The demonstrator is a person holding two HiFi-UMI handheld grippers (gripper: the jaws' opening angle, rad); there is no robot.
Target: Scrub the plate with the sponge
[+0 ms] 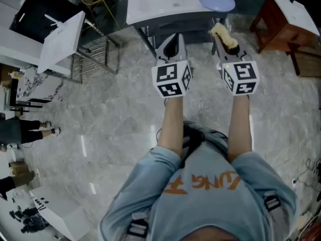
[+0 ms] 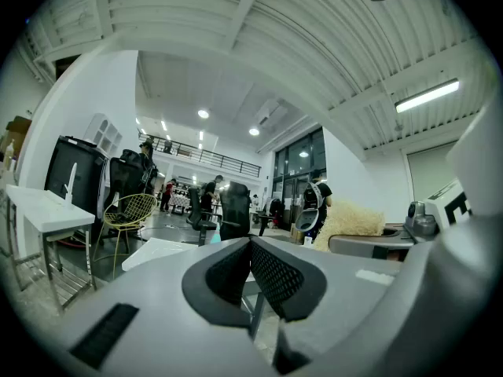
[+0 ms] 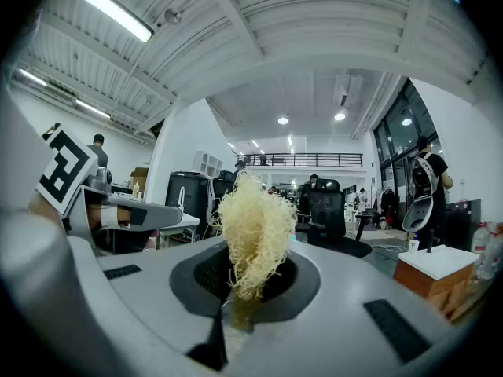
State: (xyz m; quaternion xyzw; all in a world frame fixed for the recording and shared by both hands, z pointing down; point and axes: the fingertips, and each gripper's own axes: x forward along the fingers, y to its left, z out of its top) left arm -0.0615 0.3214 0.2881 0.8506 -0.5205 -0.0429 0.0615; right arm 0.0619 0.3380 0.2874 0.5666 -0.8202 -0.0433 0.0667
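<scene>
A pale blue plate (image 1: 216,0) lies on the white table (image 1: 150,4) ahead of me. My right gripper (image 1: 226,43) is shut on a straw-yellow fibrous sponge (image 1: 224,36), which sticks up from between its jaws in the right gripper view (image 3: 253,234). My left gripper (image 1: 173,45) is shut with nothing in it; its pads (image 2: 271,273) meet in the left gripper view. Both grippers hang in the air side by side, short of the table's near edge. From the left gripper view the sponge (image 2: 350,222) shows at the right.
A brown wooden table (image 1: 281,19) with a white top stands at the right. A white desk (image 1: 62,39) with a metal frame is at the left. Office chairs (image 3: 326,210) and people stand far off. Grey marble floor lies below.
</scene>
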